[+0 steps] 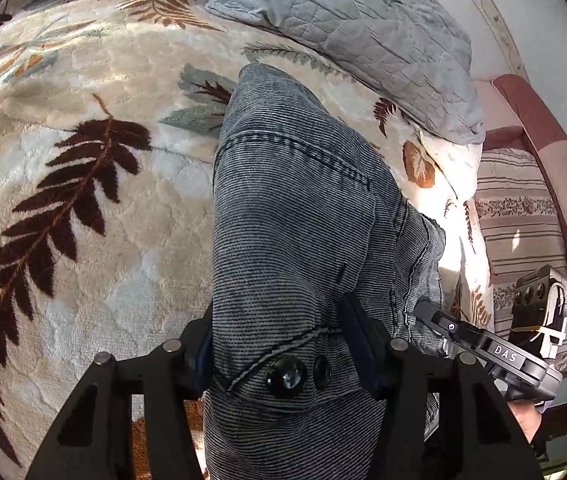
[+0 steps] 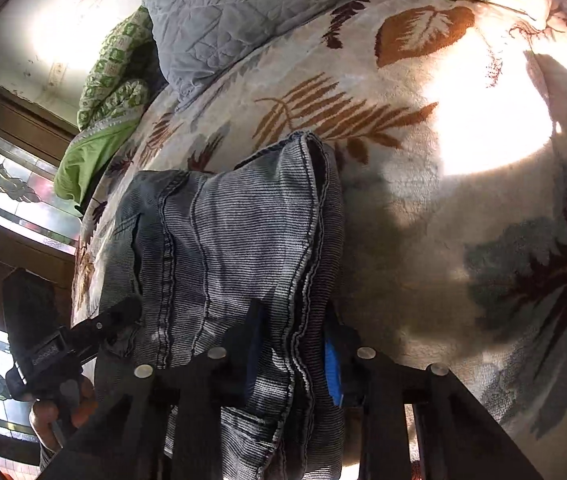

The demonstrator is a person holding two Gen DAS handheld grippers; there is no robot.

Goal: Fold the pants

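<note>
Left gripper (image 1: 279, 344) jaws clamped on pants (image 1: 299, 208) at buttoned waistband. Right gripper (image 2: 295, 344) jaws closed on bunched layers. Pants hang over leaf-print blanket (image 1: 95, 208) on bed, apparently already doubled. Remaining, likely: lay down, fold again, flatten.
</note>
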